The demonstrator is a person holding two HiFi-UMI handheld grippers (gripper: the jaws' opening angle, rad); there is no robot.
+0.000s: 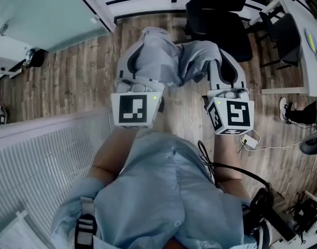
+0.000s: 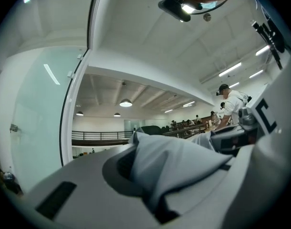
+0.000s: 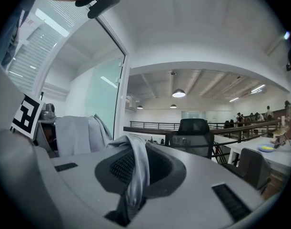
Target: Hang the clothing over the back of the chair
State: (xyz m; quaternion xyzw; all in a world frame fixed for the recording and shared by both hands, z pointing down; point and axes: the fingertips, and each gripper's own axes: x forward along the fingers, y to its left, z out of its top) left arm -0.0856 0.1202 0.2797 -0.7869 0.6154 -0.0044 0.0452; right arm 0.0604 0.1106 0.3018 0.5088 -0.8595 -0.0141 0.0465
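Glass partition (image 1: pixel 44 14): set upright at the far left, bordering the wooden floor (image 1: pixel 65 82).
Left gripper (image 1: pixel 133 61): held level, with the marker cube towards the person. The jaws are clamped together on a bunched fold of the clothing, and in the left gripper view that fold fills the seam between them.
Clothing (image 1: pixel 168 56): a light grey garment, gripped at two points and carried in the air above the floor. It is spread between the two grippers, with slack folds gathered in the middle. It is on the near side of the chair and is not yet laid over the chair's back.
Right gripper (image 1: pixel 224 69): held level, alongside the left gripper. The jaws are closed on a thin edge of the clothing. In the right gripper view this edge is seen draped over the recess in one jaw.
Office chair (image 1: pixel 220 22): black, with a mesh back, positioned just beyond the clothing. In the right gripper view it is seen ahead of the jaws.
Second chair (image 1: pixel 280 32): dark, placed against the white desk (image 1: pixel 306 40) at the far right.
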